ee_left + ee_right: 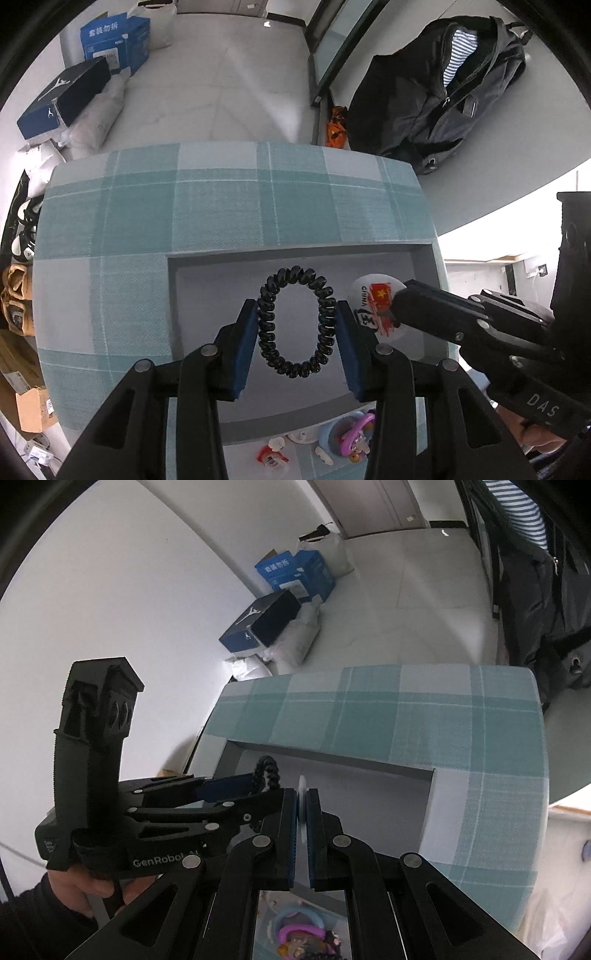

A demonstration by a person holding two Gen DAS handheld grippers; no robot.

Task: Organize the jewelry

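Left wrist: plaid tablecloth point(229, 206), grey tray point(421, 258), tiled floor point(221, 92)

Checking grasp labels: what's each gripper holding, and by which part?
Left gripper holds the black spiral hair tie, pads pressing its two long sides from outside. Right gripper is shut on the round white badge, pinched flat across its faces at one edge.

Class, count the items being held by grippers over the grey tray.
2: a black spiral hair tie in the left gripper, and a round white badge in the right gripper. More trinkets lie below, partly hidden.
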